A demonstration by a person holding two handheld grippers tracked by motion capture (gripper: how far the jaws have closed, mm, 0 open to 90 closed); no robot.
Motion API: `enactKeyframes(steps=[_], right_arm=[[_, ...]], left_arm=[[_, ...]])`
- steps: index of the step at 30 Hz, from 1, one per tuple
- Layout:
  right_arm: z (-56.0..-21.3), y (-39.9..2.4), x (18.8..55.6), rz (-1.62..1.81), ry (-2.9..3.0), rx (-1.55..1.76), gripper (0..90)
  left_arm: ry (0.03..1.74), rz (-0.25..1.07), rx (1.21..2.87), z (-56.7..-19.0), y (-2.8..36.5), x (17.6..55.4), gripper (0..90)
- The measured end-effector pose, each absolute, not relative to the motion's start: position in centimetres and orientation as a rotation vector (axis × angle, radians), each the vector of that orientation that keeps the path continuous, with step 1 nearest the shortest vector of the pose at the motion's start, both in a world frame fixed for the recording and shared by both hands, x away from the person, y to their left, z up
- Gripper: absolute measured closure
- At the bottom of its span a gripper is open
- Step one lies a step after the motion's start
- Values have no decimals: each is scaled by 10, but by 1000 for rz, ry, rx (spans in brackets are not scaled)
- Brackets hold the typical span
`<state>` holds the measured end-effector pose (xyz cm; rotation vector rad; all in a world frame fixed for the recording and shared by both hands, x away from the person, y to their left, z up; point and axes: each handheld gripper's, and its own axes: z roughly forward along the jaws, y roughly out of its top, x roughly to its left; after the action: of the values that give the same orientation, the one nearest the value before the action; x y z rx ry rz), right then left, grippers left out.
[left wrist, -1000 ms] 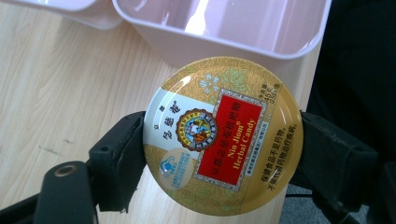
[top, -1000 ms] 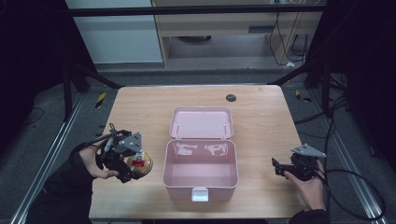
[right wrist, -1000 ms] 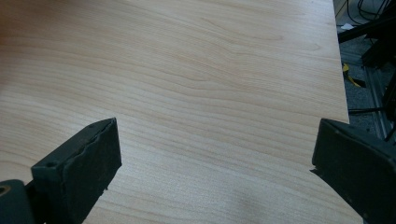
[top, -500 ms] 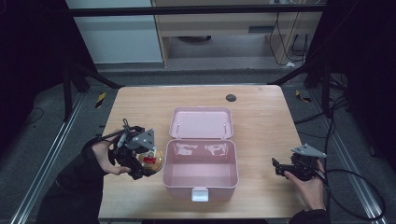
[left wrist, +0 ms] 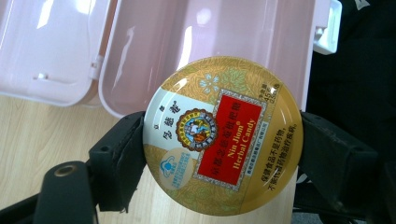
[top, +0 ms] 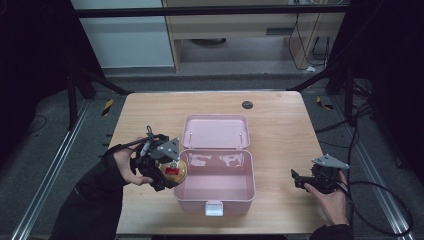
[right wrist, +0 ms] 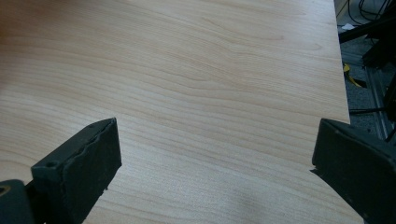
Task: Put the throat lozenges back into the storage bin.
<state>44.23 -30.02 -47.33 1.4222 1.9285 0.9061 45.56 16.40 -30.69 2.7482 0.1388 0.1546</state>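
Left claw (top: 167, 175) clamped on the candy tin (left wrist: 223, 135), at the pink box's (top: 215, 192) left wall.

You grip the round tin by its rim alone, above the desk's (top: 280, 120) left half; tilt it or clip the wall and it could slip free. Your right claw (top: 299, 178) rests with its jaws apart near the right edge.

The high view looks down on the whole worktop (top: 280, 125); both gripper views sit close above it (the left also sharing the pink box (left wrist: 210, 42)).
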Motion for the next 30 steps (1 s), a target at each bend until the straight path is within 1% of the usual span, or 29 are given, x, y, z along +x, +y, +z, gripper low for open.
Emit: enactKeyframes(steps=[19, 30], right_arm=[[-474, -300, 442, 908, 1937, 1424, 16], [-476, -299, 443, 904, 1945, 1420, 16]], left_arm=[[75, 139, 2749, -315, 141, 461, 198], [54, 115, 2765, -329, 131, 464, 198]])
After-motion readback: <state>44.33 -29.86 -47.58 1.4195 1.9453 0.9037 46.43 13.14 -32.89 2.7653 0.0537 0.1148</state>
